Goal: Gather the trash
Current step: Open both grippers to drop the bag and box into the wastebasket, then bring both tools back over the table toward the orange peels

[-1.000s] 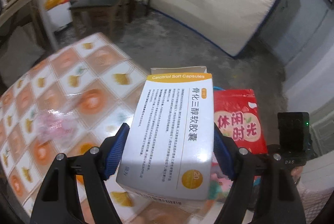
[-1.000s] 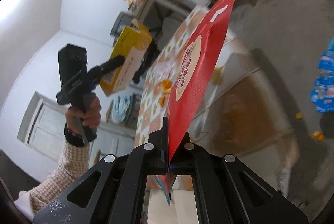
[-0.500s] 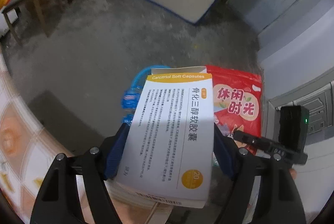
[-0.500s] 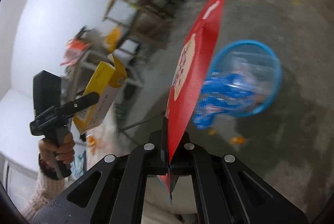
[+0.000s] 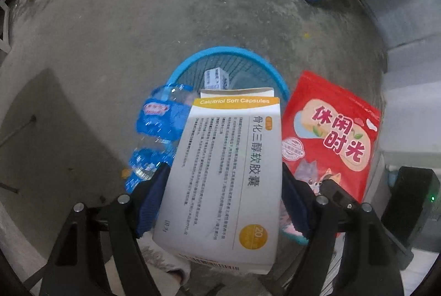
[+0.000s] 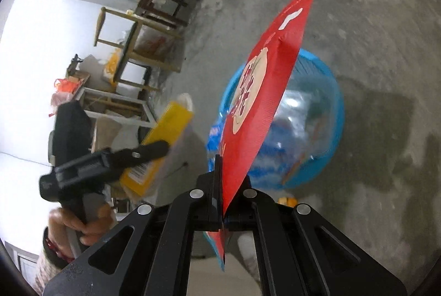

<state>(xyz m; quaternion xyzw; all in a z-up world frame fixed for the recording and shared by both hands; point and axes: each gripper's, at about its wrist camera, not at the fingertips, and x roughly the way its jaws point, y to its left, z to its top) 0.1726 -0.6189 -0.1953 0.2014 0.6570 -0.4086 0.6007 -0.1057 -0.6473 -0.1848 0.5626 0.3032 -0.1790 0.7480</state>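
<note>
Above blue trash basket (image 5: 278, 80): left gripper (image 5: 223, 196) clamped wide on capsule box (image 5: 228, 172), right gripper (image 6: 222, 216) opening slightly, red snack pouch (image 6: 264, 92) between jaws.

Medicine carton: flat white cardboard box (image 5: 226, 180) with a yellow top band, a yellow disc and black print; yellow on its side (image 6: 165, 141).
Snack pouch: glossy red plastic bag (image 5: 330, 136) with a cream patch, pink characters and small cartoon animals.
Waste basket: round sky-blue slatted plastic bin (image 5: 228, 53).
Bottle wrap: clear crumpled plastic with blue labels (image 5: 160, 125).
Floor: mottled grey concrete (image 5: 124, 20).
</note>
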